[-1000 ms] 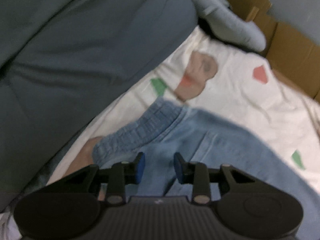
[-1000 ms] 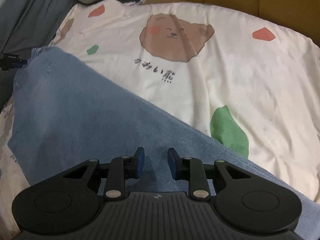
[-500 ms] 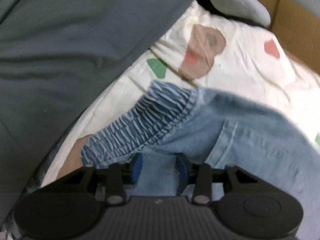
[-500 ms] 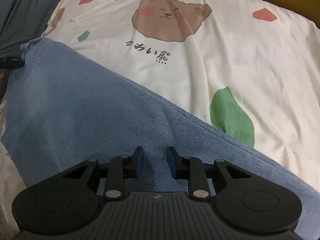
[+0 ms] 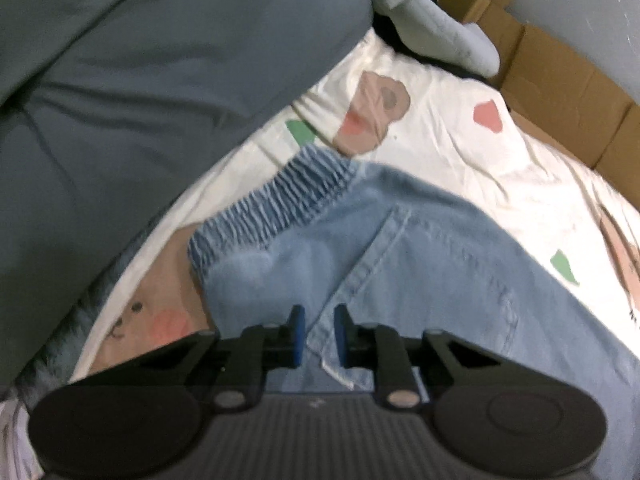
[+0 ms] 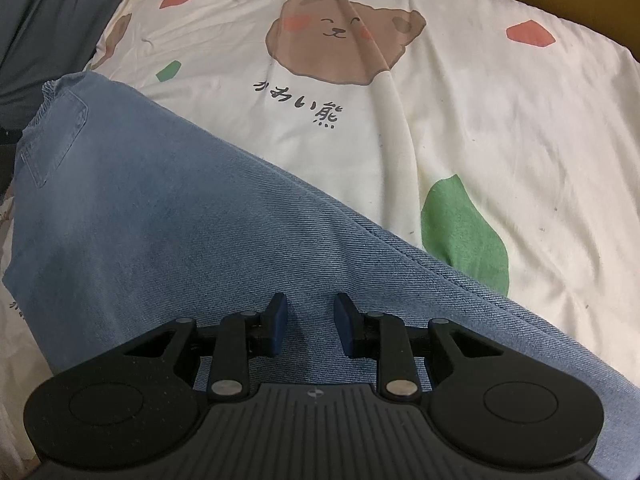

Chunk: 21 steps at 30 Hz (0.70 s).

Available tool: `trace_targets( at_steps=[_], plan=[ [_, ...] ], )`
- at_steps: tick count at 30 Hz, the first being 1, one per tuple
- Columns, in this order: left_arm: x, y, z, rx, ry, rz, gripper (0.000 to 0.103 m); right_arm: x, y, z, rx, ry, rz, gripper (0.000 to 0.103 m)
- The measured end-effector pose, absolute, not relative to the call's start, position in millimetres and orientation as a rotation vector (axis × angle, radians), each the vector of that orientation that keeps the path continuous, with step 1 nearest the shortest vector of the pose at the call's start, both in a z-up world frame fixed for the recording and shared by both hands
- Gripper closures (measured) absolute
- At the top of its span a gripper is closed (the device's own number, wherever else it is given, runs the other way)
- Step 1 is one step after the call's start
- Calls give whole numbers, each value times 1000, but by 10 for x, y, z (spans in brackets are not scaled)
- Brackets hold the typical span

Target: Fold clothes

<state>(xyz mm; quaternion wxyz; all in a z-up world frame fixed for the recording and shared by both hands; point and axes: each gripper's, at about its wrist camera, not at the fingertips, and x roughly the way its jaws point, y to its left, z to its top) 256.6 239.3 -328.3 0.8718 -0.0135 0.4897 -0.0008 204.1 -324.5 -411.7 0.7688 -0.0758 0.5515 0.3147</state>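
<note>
Light blue jeans [image 5: 400, 248] lie across a cream bedsheet with bear prints [image 5: 460, 148], and their elastic waistband [image 5: 276, 204] is bunched at the upper left. My left gripper [image 5: 319, 334] points down at the seat just below the waistband. Its jaws are closing with a pocket seam of the denim between the blue pads, and a narrow gap still shows. In the right wrist view the jeans [image 6: 168, 216] run from the upper left to the lower right. My right gripper [image 6: 310, 326] stands open over the leg, with flat denim under its pads.
A grey-blue quilt [image 5: 140, 80] rises at the left of the jeans. A pale blue cushion [image 5: 432, 20] and brown cardboard [image 5: 560, 92] lie beyond the sheet. Bare sheet [image 6: 500, 120] with a bear print spreads to the right of the leg.
The left gripper's jaws have narrowed, and it has pulled back from the waistband toward the pocket. The right gripper has stayed in place with the same gap.
</note>
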Motion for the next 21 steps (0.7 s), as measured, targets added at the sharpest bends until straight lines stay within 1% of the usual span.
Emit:
trace_targets(
  at_steps=[3, 8, 13, 17, 21],
  plan=[
    [2611, 2375, -3448, -4, 1071, 19, 86, 2046, -3249, -4118, -163, 1196, 686, 71],
    [2661, 2370, -3610, 36, 1092, 35, 86, 2044, -3245, -4123, -166, 1193, 690, 71],
    [2719, 2434, -3760, 43, 1118, 28, 91, 2031, -3232, -4121, -174, 1188, 689, 71],
    [2724, 2451, -3786, 33, 1102, 33, 92, 2036, -3216, -4117, -183, 1193, 690, 71],
    [2689, 2480, -3700, -12, 1082, 54, 93, 2068, -3167, -4077, -200, 1220, 678, 71]
  ],
)
